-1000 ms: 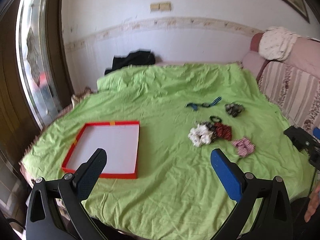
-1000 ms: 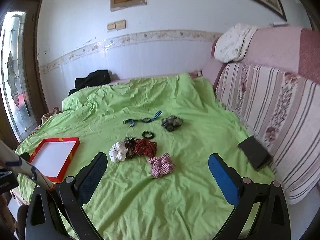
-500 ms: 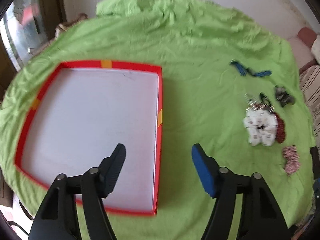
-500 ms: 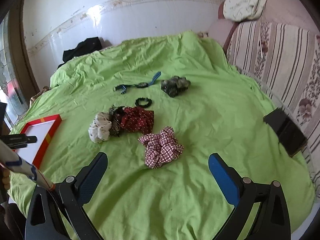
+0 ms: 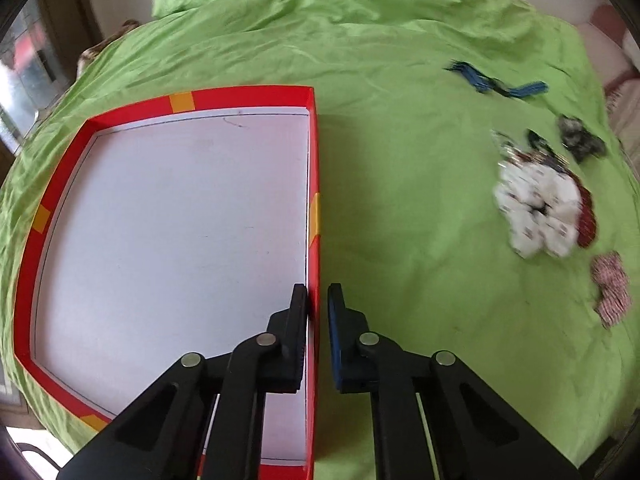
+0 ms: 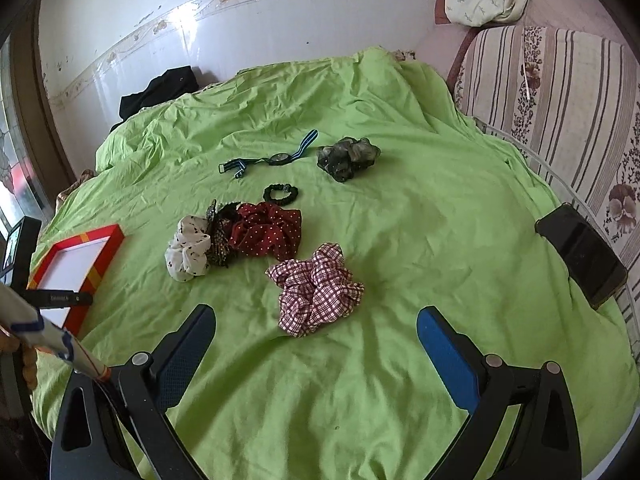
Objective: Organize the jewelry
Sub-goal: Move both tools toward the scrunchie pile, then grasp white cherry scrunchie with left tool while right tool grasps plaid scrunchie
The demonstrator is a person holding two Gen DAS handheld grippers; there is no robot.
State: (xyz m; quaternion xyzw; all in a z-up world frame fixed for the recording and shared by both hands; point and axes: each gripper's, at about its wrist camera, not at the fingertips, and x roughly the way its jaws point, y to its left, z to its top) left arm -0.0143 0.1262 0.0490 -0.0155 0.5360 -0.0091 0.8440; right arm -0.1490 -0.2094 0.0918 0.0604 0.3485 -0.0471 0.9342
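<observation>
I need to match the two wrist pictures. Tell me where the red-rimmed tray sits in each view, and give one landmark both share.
Left wrist view: the red-rimmed tray fills the left half; the left tool is shut on its right rim.
Right wrist view: the tray is small at the left edge, partly cut off, left of the white scrunchie.
Shared landmark: the white scrunchie, at the right in the left wrist view.

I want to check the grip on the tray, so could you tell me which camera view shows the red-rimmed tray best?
The left wrist view: the red-rimmed tray fills its left half, with the left gripper shut on its right wall. The right wrist view shows only a small corner at the left edge, partly hidden.
</observation>
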